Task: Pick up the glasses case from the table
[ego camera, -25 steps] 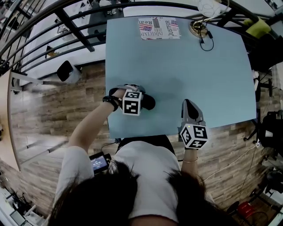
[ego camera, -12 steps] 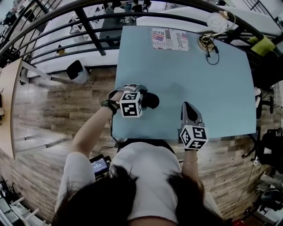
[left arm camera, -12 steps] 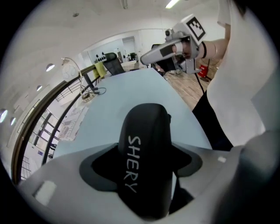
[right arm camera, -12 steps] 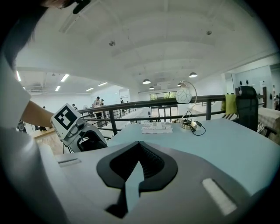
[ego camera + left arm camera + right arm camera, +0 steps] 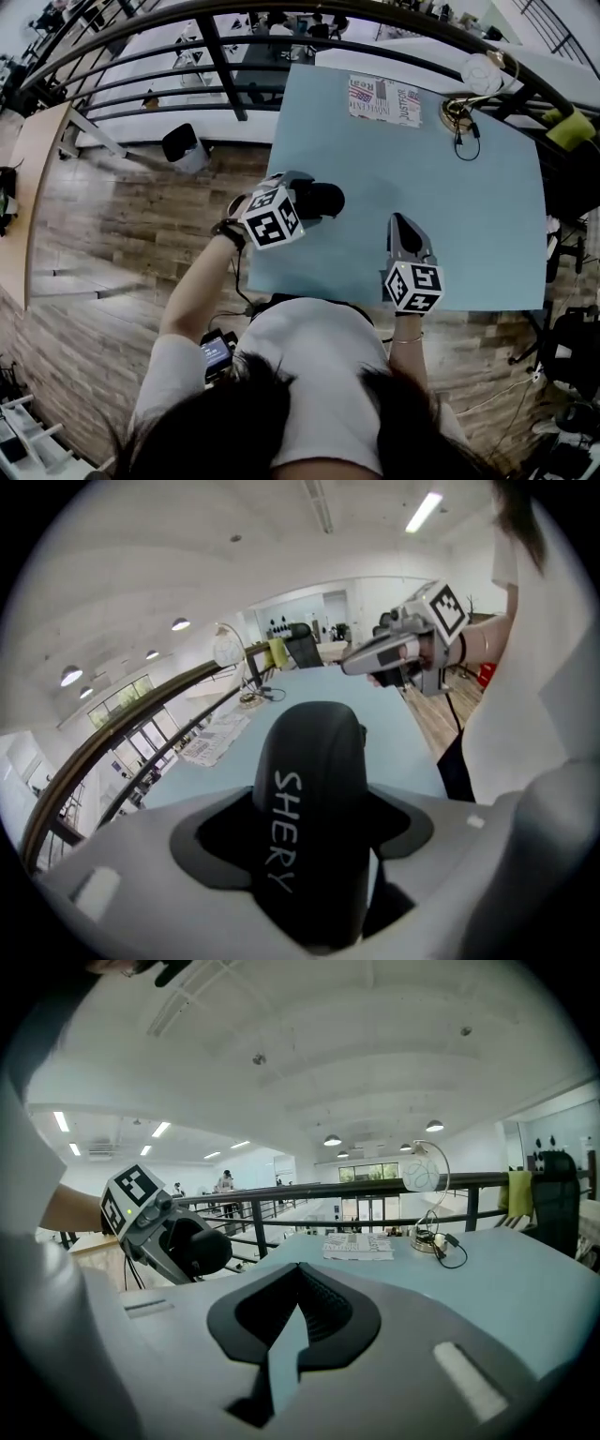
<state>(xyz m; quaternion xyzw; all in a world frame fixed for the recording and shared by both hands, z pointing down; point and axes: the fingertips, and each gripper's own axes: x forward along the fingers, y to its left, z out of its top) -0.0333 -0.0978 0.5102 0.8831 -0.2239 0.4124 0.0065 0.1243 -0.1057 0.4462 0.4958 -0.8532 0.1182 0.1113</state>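
The black glasses case [image 5: 326,199], with white lettering on it [image 5: 314,808], is off the light blue table [image 5: 469,216] over its near left part. My left gripper [image 5: 307,195] is shut on it, a jaw on each side of its middle. In the right gripper view the case [image 5: 192,1246] shows at the left, held up in the air. My right gripper [image 5: 401,225] hovers over the near edge of the table, shut, with nothing in it [image 5: 298,1321]. The left gripper view also catches it [image 5: 375,656].
A folded newspaper [image 5: 384,99] lies at the table's far edge, beside a lamp base with a black cable [image 5: 459,112]. A dark railing [image 5: 225,56] runs past the far and left sides. A yellow-green cloth [image 5: 574,127] hangs at the right.
My left gripper has lifted the case off the table and rolled, carrying it up and a little away from the near edge. My right gripper has shifted only slightly.
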